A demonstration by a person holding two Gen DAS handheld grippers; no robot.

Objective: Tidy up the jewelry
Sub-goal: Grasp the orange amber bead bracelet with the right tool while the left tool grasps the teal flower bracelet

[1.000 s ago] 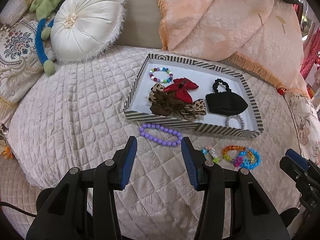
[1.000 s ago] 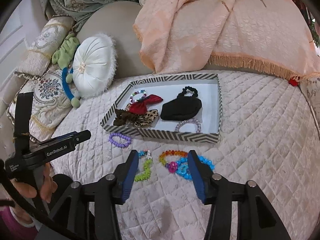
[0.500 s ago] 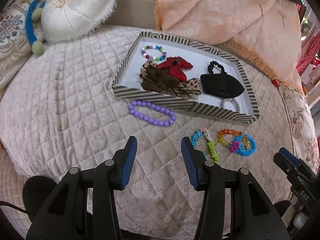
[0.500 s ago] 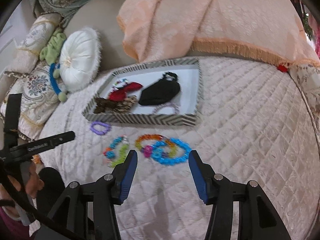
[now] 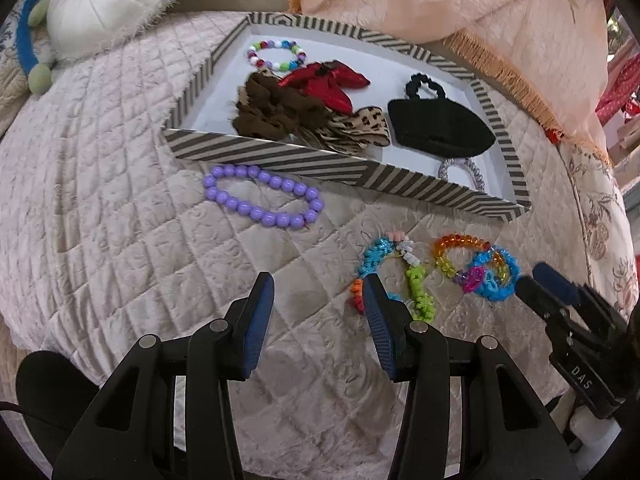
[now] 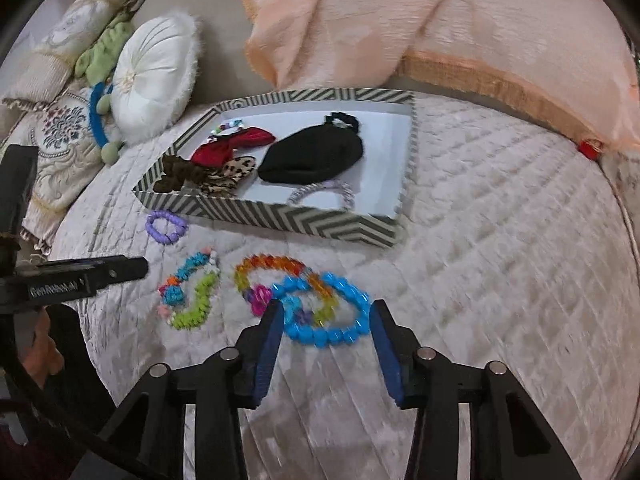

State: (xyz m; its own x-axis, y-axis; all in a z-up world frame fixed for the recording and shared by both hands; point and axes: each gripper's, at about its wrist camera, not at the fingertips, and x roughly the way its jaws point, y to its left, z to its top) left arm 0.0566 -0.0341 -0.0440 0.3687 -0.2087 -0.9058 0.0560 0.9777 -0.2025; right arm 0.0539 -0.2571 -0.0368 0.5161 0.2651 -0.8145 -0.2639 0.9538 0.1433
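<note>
Your right claw (image 6: 324, 320) hangs spread over the blue bracelet (image 6: 326, 310) on the bed; left claw (image 5: 318, 304) spread, empty. Next: pinch it, carry to the tray (image 6: 304, 222)

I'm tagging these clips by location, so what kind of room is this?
Most likely a bedroom, or a bed set up for display: the work surface is a quilted bedspread, with a round white cushion and embroidered pillows at its head, and a fringed peach throw draped behind.
</note>
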